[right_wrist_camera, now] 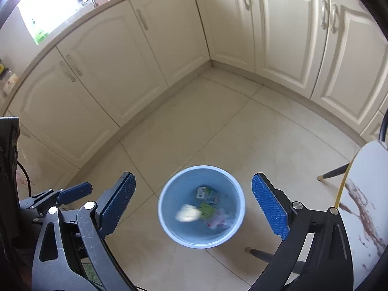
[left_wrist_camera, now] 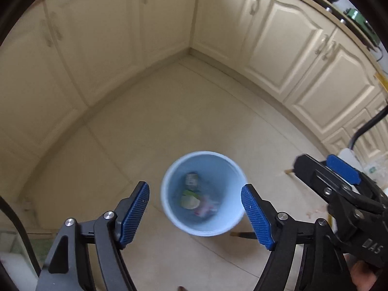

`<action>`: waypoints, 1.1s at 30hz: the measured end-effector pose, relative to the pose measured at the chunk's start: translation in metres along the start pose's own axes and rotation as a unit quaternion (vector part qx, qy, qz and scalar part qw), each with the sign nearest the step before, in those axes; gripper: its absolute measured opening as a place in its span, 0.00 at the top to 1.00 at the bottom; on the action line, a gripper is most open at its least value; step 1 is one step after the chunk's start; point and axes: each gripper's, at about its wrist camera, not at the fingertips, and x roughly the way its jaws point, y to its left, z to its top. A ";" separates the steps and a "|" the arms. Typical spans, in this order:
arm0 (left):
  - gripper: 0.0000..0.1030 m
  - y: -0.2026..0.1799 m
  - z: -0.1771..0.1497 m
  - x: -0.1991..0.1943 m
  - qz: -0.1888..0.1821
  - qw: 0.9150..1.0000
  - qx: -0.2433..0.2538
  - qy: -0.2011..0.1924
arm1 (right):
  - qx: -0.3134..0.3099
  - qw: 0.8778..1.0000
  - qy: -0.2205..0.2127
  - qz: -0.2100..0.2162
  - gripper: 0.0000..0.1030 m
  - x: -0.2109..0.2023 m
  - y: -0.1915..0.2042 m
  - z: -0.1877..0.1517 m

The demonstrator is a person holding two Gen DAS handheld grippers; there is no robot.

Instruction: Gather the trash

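Both views look steeply down at a pale tiled kitchen floor (right_wrist_camera: 194,131) with a round light-blue plastic bin (right_wrist_camera: 167,225) standing on it, low in the middle of each frame. The bin is blurred in the left wrist view (left_wrist_camera: 169,208).

The left gripper (left_wrist_camera: 195,214), black with ribbed blue pads (left_wrist_camera: 134,214), fills the bottom of its own view. Its jaws stand wide apart with nothing between them; the bin's mouth shows through the gap, well below the pads. In the right wrist view, part of this gripper appears at the lower left edge (right_wrist_camera: 72,192).

The right gripper (right_wrist_camera: 194,205) also stands open and empty, its blue pads (right_wrist_camera: 270,207) on either side of the bin's mouth as framed, and apart from it. In the left wrist view it enters from the lower right (left_wrist_camera: 339,177).

The trash lies at the bottom of the bin: a small green-and-white carton (right_wrist_camera: 206,194), a crumpled whitish wad of paper (right_wrist_camera: 186,213) to its lower left, a green scrap (right_wrist_camera: 206,211) between them, and a pale pink-tinted crumpled wrapper (right_wrist_camera: 218,220) toward the lower right. In the left wrist view the same heap is smeared.

Cream panelled cabinet doors (right_wrist_camera: 135,48) with metal handles run around the upper half of both frames, meeting at a corner. At the right edge of the right wrist view stands a white chair seat with a dark red-brown stain (right_wrist_camera: 363,208), on dark legs with pale tips (right_wrist_camera: 332,173).
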 end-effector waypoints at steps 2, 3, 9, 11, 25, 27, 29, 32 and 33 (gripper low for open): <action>0.28 0.014 0.004 -0.018 0.033 0.999 -0.017 -0.017 | -0.005 1.000 0.000 0.017 0.05 -0.008 0.005 -0.002; 0.28 0.018 0.002 -0.026 0.039 0.999 -0.023 -0.024 | -0.010 1.000 -0.001 0.025 0.05 -0.014 0.011 -0.002; 0.27 0.040 -0.008 -0.101 0.085 0.989 -0.056 -0.103 | -0.058 0.995 -0.022 0.081 0.02 -0.064 0.059 -0.007; 0.26 0.040 -0.013 -0.128 0.102 0.984 -0.058 -0.135 | -0.087 0.991 -0.041 0.091 0.02 -0.088 0.076 -0.010; 0.08 -0.071 -0.080 -0.297 0.054 0.933 -0.003 -0.356 | -0.178 0.953 -0.243 0.043 0.00 -0.365 0.110 -0.063; 0.05 -0.087 -0.102 -0.316 0.050 0.924 0.012 -0.378 | -0.176 0.947 -0.268 0.022 0.00 -0.406 0.104 -0.075; 0.04 -0.095 -0.118 -0.333 0.039 0.916 0.023 -0.399 | -0.170 0.941 -0.293 -0.001 0.00 -0.445 0.102 -0.088; 0.02 -0.097 -0.144 -0.352 0.013 0.902 0.042 -0.431 | -0.150 0.934 -0.323 -0.029 0.00 -0.499 0.097 -0.108; 0.02 -0.097 -0.151 -0.360 0.006 0.897 0.049 -0.440 | -0.140 0.931 -0.335 -0.041 0.00 -0.518 0.098 -0.115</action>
